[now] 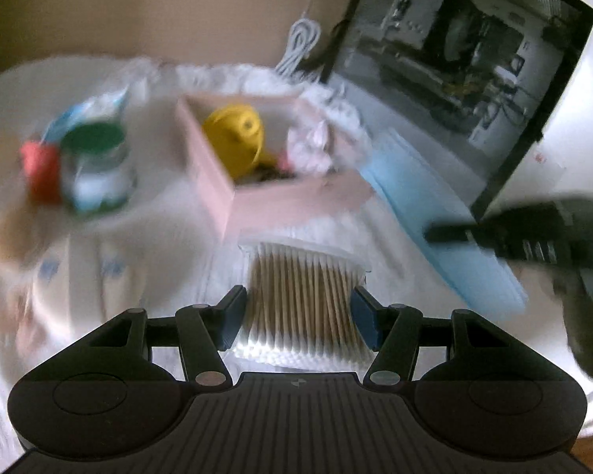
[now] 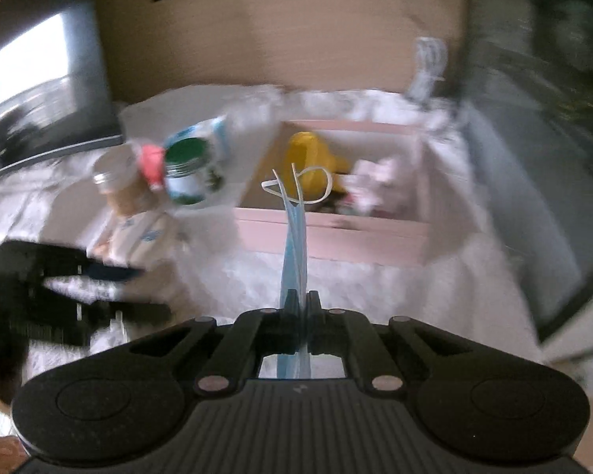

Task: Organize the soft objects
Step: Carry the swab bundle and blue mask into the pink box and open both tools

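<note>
Our right claw (image 2: 301, 300) is pinched fully together on a light blue face mask (image 2: 295, 245). The mask stands up on edge between the two dark fingers, a thin blue strip with its white ear loop (image 2: 316, 181) curled at the top.

Our left claw (image 1: 298, 316) stands wide, with a clear pack of cotton swabs (image 1: 302, 296) between its blue pads (image 1: 231, 320). The pads sit right at the pack's two sides, but blur keeps us from telling whether they press on it.

Beyond both claws, near the middle of the surface, sits an open pink box (image 1: 296, 197). Inside it lie a yellow soft toy (image 1: 235, 134) on the left and a crumpled pink and white fabric item (image 1: 310, 146) on the right.

Toward the left edge of the surface stand a jar with a green lid (image 1: 97, 166) and, touching it, a small red object (image 1: 39, 170). A second jar with a silver lid (image 2: 116, 185) shows in the right wrist view.

A white textured cloth (image 1: 170, 245) covers the surface. In the left wrist view a stack of blue masks (image 1: 446, 229) lies to the right of the box, with our right claw's dark fingers above it. A dark glass-sided case (image 1: 462, 51) stands at the far right corner, with a coiled white cable (image 1: 300, 47) beside it.
</note>
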The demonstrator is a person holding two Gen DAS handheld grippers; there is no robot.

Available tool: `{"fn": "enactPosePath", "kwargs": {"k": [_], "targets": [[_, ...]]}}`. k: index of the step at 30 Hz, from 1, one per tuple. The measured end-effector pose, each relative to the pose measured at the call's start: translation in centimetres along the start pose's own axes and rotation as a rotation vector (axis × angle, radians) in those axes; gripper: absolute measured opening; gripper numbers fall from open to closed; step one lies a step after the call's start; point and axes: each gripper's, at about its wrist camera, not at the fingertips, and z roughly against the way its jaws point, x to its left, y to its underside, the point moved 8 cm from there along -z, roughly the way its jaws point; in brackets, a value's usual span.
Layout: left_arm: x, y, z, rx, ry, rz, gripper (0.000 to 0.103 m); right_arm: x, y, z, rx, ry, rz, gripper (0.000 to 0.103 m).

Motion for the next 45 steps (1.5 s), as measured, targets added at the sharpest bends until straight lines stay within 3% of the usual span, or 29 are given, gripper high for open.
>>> {"fn": "enactPosePath", "kwargs": {"k": [6, 9, 11, 12, 14, 16, 21, 27, 29, 31, 36, 39, 42, 45], "targets": [[-0.5, -10.1, -3.0, -0.129, 0.009, -0.038, 0.064, -3.0, 1.0, 1.5, -0.03, 0.086, -0.12, 0.003], [-0.7, -14.9, -6.0, -0.198, 0.057, 0.002, 0.065, -3.6, 1.3, 1.6, -0.042, 0.108, -0.155, 0.003], [-0.3, -16.4, -9.2, -0.202, 0.076, 0.015, 0.067, -4.0, 1.7, 1.2, -0.034, 0.124, -0.171, 0.003], [0.1, -16.4, -10.8, -0.179, 0.037, 0.003, 0.067, -4.3, 1.9, 0.9, -0.02, 0.135, -0.184, 0.003], [1.2, -15.2, -14.8, -0.05, -0.116, -0.054, 0.062, -4.5, 2.3, 0.3, 0.006, 0.156, -0.203, 0.003], [1.3, -14.5, -15.3, -0.063, -0.157, -0.106, 0.065, -4.6, 2.4, 0.1, 0.012, 0.172, -0.194, 0.003], [2.3, -14.8, -12.3, -0.168, -0.052, 0.041, 0.063, -5.0, -0.8, -0.3, -0.025, 0.153, -0.192, 0.003], [3.3, -14.4, -7.6, -0.217, -0.029, 0.064, 0.063, -5.7, -11.9, -2.7, -0.149, 0.054, -0.2, 0.003], [3.7, -13.6, -5.7, -0.228, -0.015, 0.084, 0.063, -6.0, -15.0, -5.2, -0.157, 0.075, -0.172, 0.003], [4.2, -12.3, -3.9, -0.225, 0.001, 0.108, 0.063, -6.2, -16.5, -9.0, -0.13, 0.15, -0.104, 0.003], [6.5, -7.9, 0.0, -0.21, -0.046, 0.163, 0.063, -6.8, -13.8, -19.4, 0.106, 0.369, 0.067, 0.003], [8.7, -5.4, 1.5, -0.188, -0.119, 0.22, 0.063, -6.2, -11.9, -22.6, 0.153, 0.437, 0.169, 0.004], [10.9, -3.1, 2.3, -0.155, -0.17, 0.307, 0.063, -5.1, -12.0, -23.1, 0.129, 0.441, 0.234, 0.005], [12.6, -1.7, 3.0, -0.133, -0.242, 0.332, 0.063, -4.7, -12.5, -22.2, 0.133, 0.368, 0.21, 0.009]]}}
